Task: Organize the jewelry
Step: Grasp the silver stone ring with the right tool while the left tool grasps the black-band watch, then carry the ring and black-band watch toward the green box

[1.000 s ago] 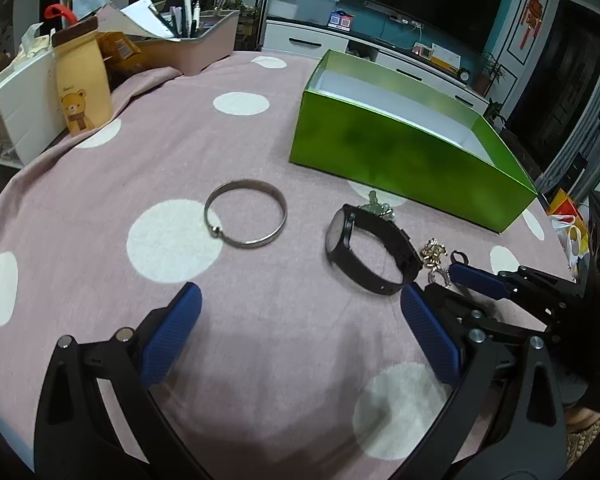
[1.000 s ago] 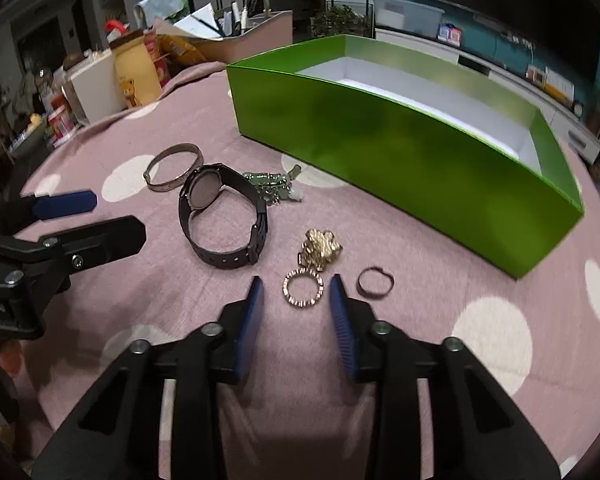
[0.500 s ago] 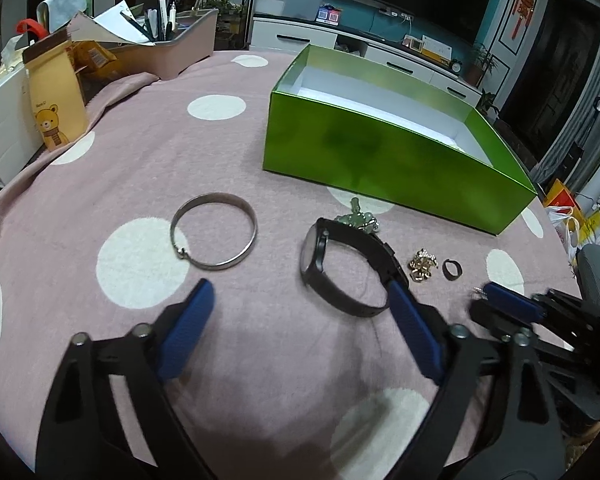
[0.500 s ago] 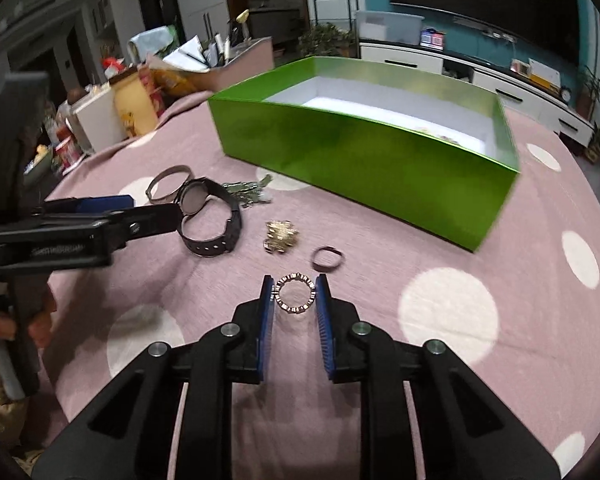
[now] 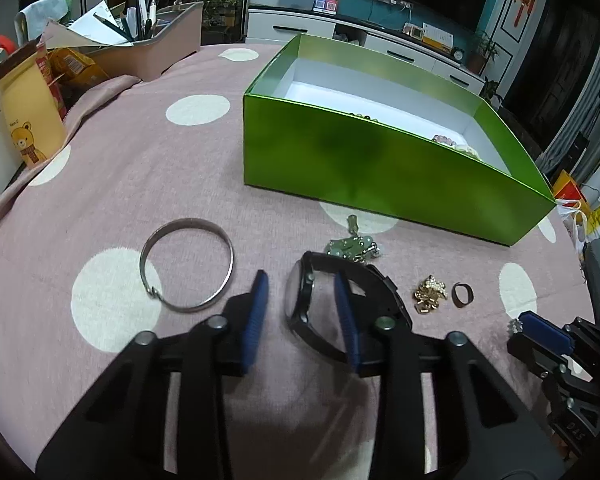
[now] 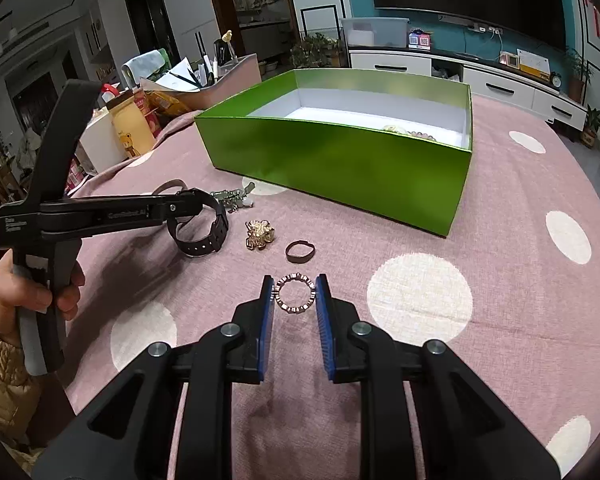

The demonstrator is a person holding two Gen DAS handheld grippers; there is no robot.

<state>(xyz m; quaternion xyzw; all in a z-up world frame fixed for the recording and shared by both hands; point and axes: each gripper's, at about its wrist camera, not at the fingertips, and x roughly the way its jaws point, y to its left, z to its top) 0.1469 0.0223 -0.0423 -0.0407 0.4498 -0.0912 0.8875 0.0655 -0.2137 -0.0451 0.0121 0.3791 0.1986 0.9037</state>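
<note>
A black watch (image 5: 300, 300) lies on its side on the pink dotted cloth. My left gripper (image 5: 300, 280) straddles the watch face; its jaws are closing, and a gap still shows beside the left pad (image 5: 256, 308). My right gripper (image 6: 295, 286) is shut on a small studded ring (image 6: 295, 293), held just above the cloth. A silver bangle (image 5: 186, 264), a green bead piece (image 5: 352, 246), a gold brooch (image 6: 259, 234) and a dark ring (image 6: 300, 251) lie loose in front of the open green box (image 6: 340, 160).
Some beads (image 6: 412, 132) lie inside the box at its far right. A yellow bear pouch (image 5: 28, 116), a pen holder (image 5: 160, 48) and other clutter crowd the table's far left. A hand (image 6: 32, 296) holds the left gripper's handle.
My left gripper moved forward over the watch and its jaws narrowed from wide open. My right gripper closed on the studded ring and lifted it off the cloth.
</note>
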